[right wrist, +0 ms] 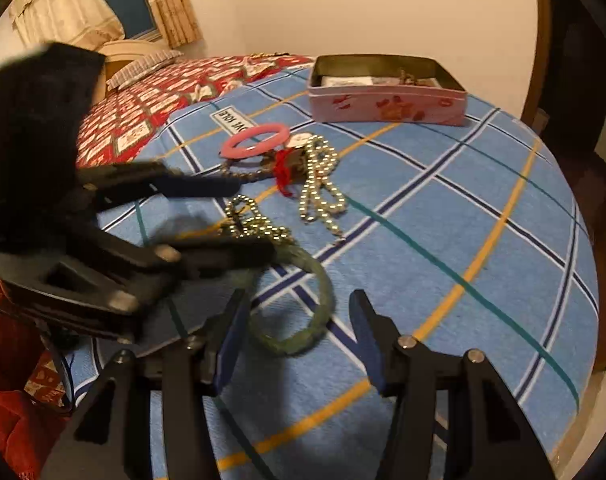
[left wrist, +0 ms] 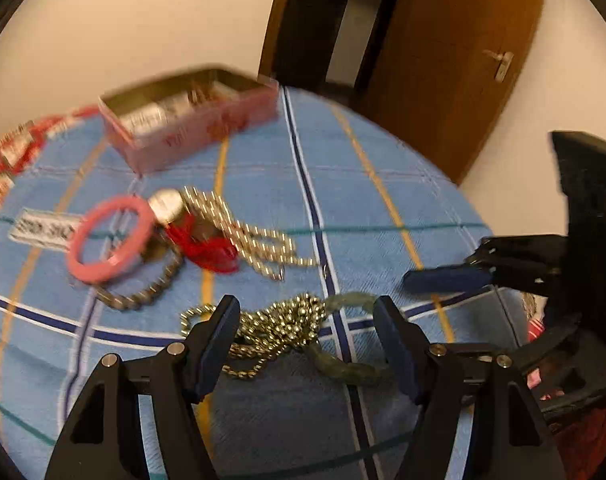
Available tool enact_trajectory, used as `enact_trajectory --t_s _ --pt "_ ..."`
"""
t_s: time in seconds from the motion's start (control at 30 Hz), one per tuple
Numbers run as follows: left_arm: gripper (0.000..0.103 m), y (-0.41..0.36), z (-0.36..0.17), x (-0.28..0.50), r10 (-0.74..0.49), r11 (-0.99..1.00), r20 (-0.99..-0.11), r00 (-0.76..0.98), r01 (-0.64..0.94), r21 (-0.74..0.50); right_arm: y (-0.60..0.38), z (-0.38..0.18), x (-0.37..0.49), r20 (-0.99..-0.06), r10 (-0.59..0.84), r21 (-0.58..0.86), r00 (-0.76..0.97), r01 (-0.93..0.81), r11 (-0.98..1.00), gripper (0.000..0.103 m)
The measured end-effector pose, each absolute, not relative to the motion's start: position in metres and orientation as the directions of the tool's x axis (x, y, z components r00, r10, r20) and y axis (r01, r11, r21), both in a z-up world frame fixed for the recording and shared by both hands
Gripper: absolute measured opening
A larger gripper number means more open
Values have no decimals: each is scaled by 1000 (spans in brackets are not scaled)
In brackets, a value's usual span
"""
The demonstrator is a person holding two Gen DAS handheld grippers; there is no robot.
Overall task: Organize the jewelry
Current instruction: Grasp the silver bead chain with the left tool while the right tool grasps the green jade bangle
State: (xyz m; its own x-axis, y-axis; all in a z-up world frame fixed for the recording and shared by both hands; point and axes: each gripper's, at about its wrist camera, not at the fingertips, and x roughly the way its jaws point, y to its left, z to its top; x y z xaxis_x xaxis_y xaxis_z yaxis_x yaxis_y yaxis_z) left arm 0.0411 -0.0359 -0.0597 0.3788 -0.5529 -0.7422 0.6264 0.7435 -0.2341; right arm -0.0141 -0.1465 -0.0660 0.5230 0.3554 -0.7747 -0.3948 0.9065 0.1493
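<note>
On the blue plaid cloth (left wrist: 383, 208) lies a tangled gold bead chain (left wrist: 287, 320) with a green bracelet (left wrist: 351, 372) against it. My left gripper (left wrist: 305, 316) stands open astride both, its pads beside the chain and not pressing; from the right wrist it (right wrist: 253, 220) reaches in over the chain (right wrist: 255, 224). My right gripper (right wrist: 299, 308) is open, and the green bracelet (right wrist: 323, 292) lies flat between its fingers, untouched. Farther back are a pink bangle (left wrist: 111, 240), a silver bead necklace (left wrist: 255, 236), a red string (left wrist: 207, 248) and a brown bead bracelet (left wrist: 143, 296).
An open pink tin box (right wrist: 387, 108) with items inside stands at the cloth's far edge. A white label (right wrist: 233, 120) lies beside the bangle. A red patterned quilt (right wrist: 143, 96) covers the bed beyond. A brown door (left wrist: 443, 60) stands behind the box.
</note>
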Motion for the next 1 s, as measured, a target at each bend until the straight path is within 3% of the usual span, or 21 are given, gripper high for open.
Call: enact_trajectory --t_s 0.03,0.07,0.1,0.2,0.3,0.7,0.73,0.77,0.83,0.93,1.0 --pt "58 -36 -63 45 -549 748 -752 364 616 -248 -149 -66 -14 -775 354 153 524 -388 909 56" --pt "39 -35 -65 48 -549 752 -757 353 603 -264 -150 -67 -14 -775 351 153 525 -383 911 56" --pt "28 -33 -66 50 -553 755 -758 346 594 -279 -152 -68 -14 -776 347 152 527 -377 914 56" --pt "18 -21 -63 51 -589 749 -729 349 575 -330 -153 -71 -14 -776 355 169 521 -370 913 56" --pt "14 -11 -55 45 -606 748 -696 384 573 -335 -154 -74 -14 -776 356 172 520 -368 914 55" --pt "14 52 -16 31 -584 805 -585 563 492 -331 -153 -70 -13 -770 368 185 521 -369 911 57" --pt "14 54 -13 29 -576 811 -578 577 493 -315 -150 -68 -15 -762 384 192 522 -384 903 67" --pt "14 55 -12 27 -571 814 -572 588 497 -302 -147 -66 -15 -757 395 196 521 -396 897 84" --pt "14 52 -11 27 -571 814 -565 595 500 -296 -138 -64 -18 -750 401 185 525 -416 890 99" --pt "14 54 -10 28 -571 814 -560 600 500 -295 -126 -68 -17 -762 369 135 532 -427 894 97" --pt "14 53 -12 29 -569 816 -563 599 500 -291 -122 -75 -13 -788 332 111 518 -412 904 84"
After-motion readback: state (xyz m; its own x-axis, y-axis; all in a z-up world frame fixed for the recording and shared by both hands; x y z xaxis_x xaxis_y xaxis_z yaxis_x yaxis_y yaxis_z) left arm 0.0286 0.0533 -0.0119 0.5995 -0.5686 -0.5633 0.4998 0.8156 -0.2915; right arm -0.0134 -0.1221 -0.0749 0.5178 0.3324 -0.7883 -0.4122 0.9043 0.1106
